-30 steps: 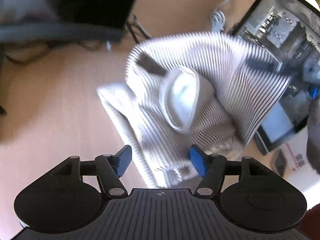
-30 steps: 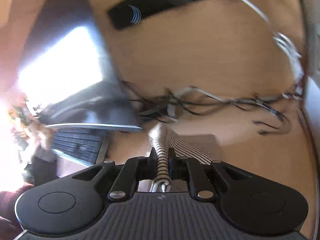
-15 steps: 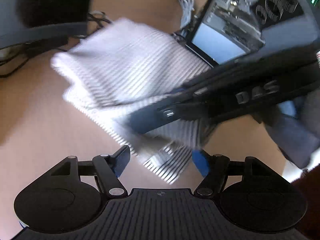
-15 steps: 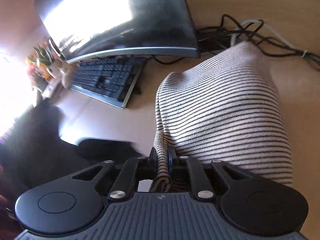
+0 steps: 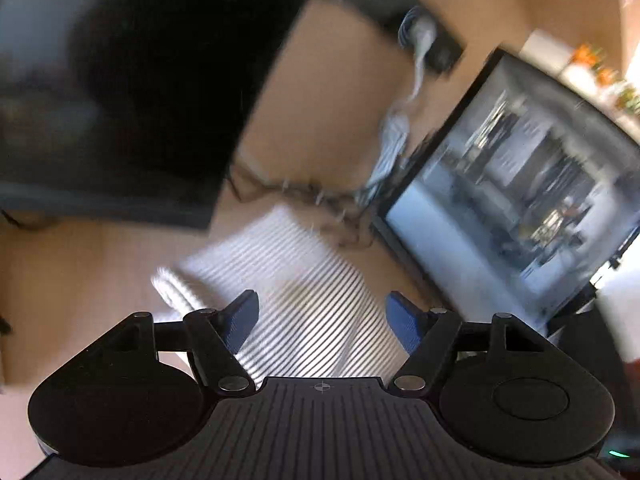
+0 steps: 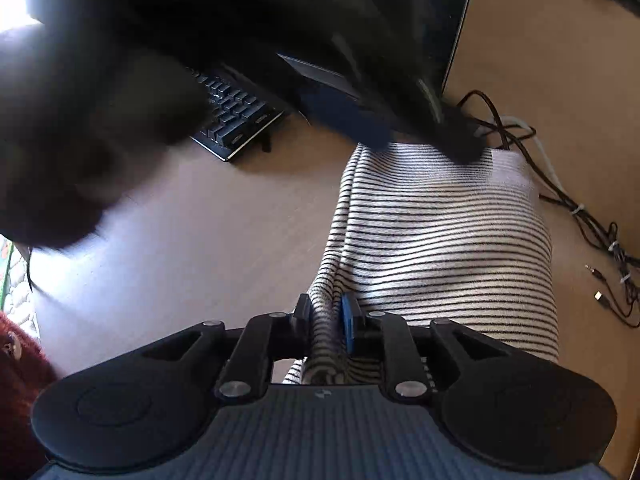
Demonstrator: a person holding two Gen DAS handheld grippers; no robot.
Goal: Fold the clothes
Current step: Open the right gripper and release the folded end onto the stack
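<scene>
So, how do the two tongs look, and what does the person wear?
Both tongs are matte black plastic: a ribbed body, two round discs at the sides, angled link bars with silver screws, and blue pads on the fingers. The left tongs carry a small crosshair mark on the body, and the right tongs a small white logo. A dark red knitted sleeve shows at the edge of the right view.

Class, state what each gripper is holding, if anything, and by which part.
The right gripper pinches the black-and-white striped knit garment at a bunched near edge. The left gripper is open, holding nothing.

Heavy motion blur (daylit, fisheye-warped)
</scene>
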